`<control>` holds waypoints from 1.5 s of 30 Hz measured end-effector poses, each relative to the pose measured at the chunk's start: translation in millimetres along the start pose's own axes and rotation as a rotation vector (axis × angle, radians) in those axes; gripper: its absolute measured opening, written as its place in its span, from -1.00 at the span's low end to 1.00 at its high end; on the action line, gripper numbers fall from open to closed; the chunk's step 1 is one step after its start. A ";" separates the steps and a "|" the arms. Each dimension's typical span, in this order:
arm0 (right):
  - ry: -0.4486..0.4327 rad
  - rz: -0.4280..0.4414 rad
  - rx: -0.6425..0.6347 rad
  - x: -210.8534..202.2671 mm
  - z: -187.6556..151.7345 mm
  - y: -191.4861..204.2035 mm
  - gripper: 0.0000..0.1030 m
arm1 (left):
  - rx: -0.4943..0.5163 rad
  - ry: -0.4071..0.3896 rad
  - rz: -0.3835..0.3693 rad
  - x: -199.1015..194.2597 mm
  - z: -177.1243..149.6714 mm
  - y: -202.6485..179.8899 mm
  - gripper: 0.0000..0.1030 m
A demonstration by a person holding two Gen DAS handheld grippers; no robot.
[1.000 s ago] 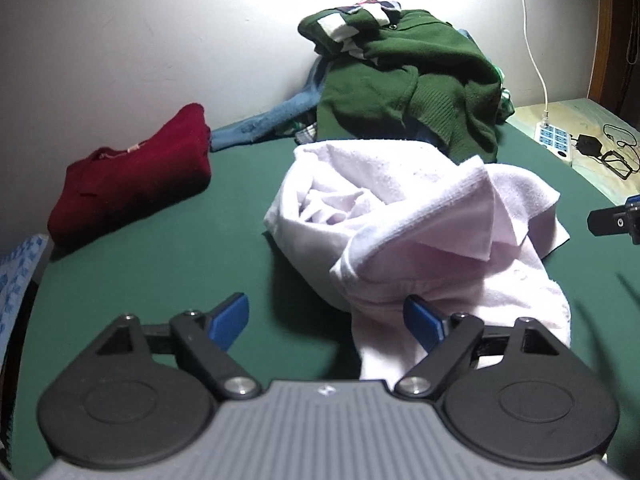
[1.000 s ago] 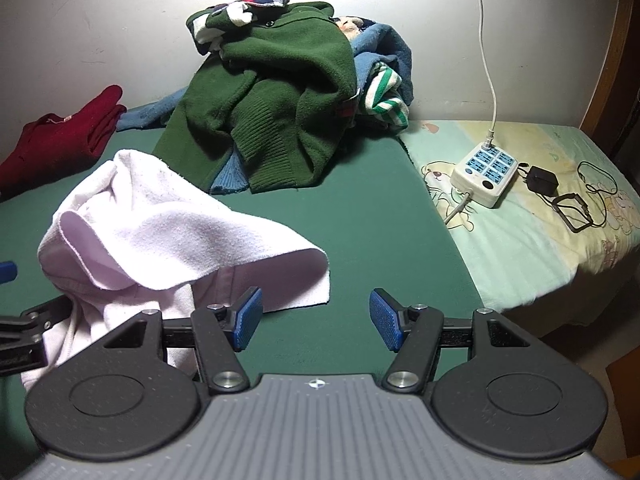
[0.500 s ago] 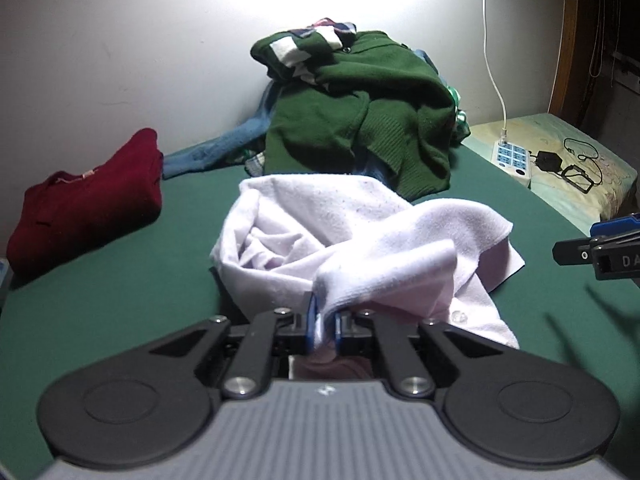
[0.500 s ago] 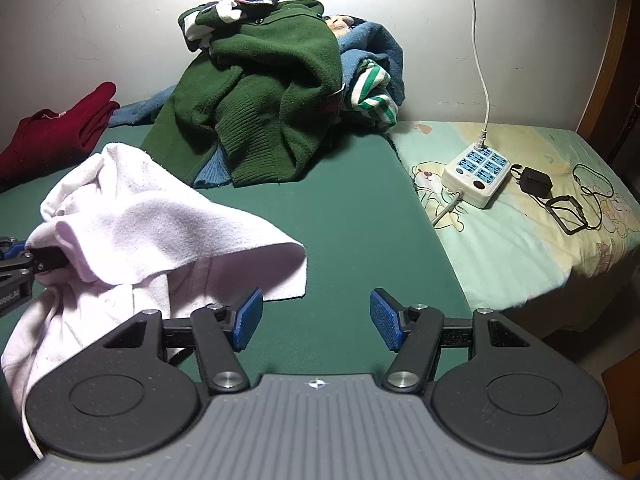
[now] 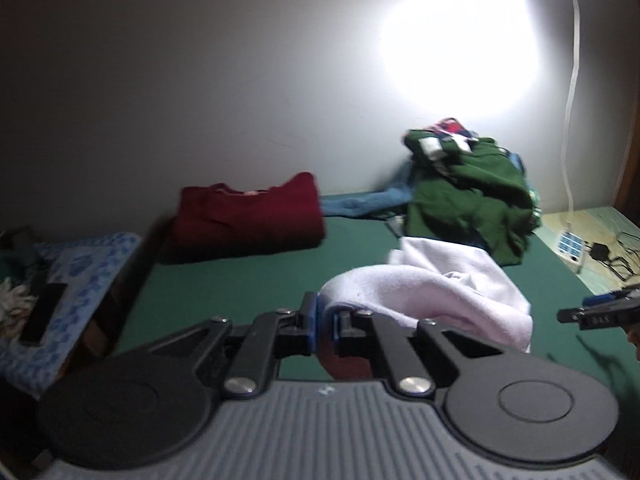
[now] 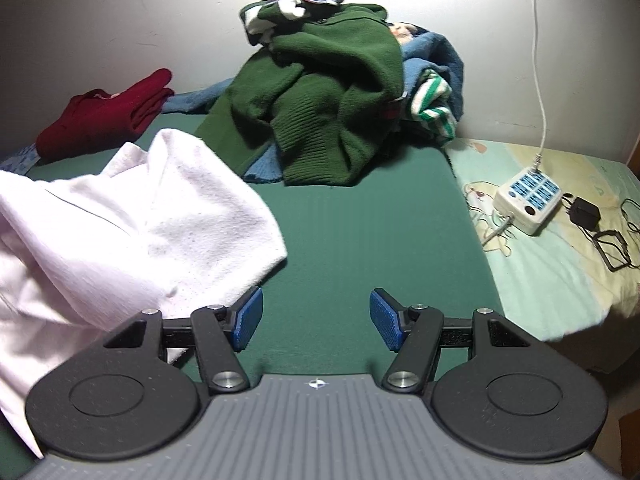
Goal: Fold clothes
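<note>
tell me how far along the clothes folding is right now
Done: one red garment lies folded by the wall. In hand: the left gripper is shut on the pale pink garment, still crumpled; the right gripper is open and empty. Left: the green sweater pile is untouched.

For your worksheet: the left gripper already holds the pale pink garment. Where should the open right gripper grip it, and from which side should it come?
Probably the free edge of the pale pink garment, beside the right gripper, coming low from the garment's right. That edge lies loose on the green mat, opposite the left gripper.
</note>
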State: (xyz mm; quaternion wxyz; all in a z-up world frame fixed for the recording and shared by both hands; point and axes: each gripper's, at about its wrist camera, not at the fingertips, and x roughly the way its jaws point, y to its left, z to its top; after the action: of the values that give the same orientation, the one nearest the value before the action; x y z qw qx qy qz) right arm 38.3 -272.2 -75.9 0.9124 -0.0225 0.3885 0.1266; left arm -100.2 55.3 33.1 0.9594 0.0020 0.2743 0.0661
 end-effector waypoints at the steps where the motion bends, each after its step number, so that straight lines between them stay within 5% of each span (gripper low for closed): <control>1: -0.001 0.027 -0.010 0.2 0.5 5.4 0.21 | -0.018 0.000 0.040 -7.6 0.0 12.6 -0.91; 8: -0.046 0.176 -0.168 4.6 8.5 70.7 0.21 | -0.133 0.088 0.254 -33.3 -31.4 79.1 -0.91; 14: -0.086 0.231 -0.377 14.4 16.1 141.9 0.22 | -0.199 0.189 0.252 -21.4 -78.7 86.2 -0.91; 17: -0.101 0.115 -0.438 38.2 24.1 165.3 0.21 | -0.199 0.191 0.244 -20.5 -88.5 89.5 -0.91; 21: -0.053 -0.095 -0.324 79.0 47.7 162.3 0.22 | -0.182 0.175 0.237 -15.6 -92.5 94.0 -0.91; 23: 0.024 -0.066 -0.244 95.9 56.0 151.5 -0.05 | -0.186 0.167 0.229 -10.7 -91.3 98.4 -0.91; 24: 0.054 -0.021 -0.201 98.8 57.7 146.2 -0.78 | -0.185 0.161 0.224 -8.9 -89.8 101.4 -0.91; 25: 0.063 0.018 -0.154 97.0 58.9 141.7 -0.86 | -0.183 0.155 0.220 -7.1 -88.2 104.4 -0.91; 32: -0.070 0.079 -0.083 11.2 50.9 117.1 -0.87 | -0.120 0.089 0.122 -1.6 -62.4 122.1 -0.91; 36: -0.090 0.041 -0.048 -51.0 27.7 102.9 -0.87 | -0.074 0.061 0.045 1.8 -51.5 125.6 -0.91; 45: 0.110 -0.134 0.114 -139.5 -66.2 64.9 -0.87 | 0.039 0.142 -0.177 21.1 -63.4 106.7 -0.90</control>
State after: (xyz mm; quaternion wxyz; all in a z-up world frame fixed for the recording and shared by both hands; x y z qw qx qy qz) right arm -117.3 -248.5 -18.7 0.8959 -0.0035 0.4423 0.0415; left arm -129.3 161.7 -27.6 0.9394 -0.0082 0.3420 -0.0242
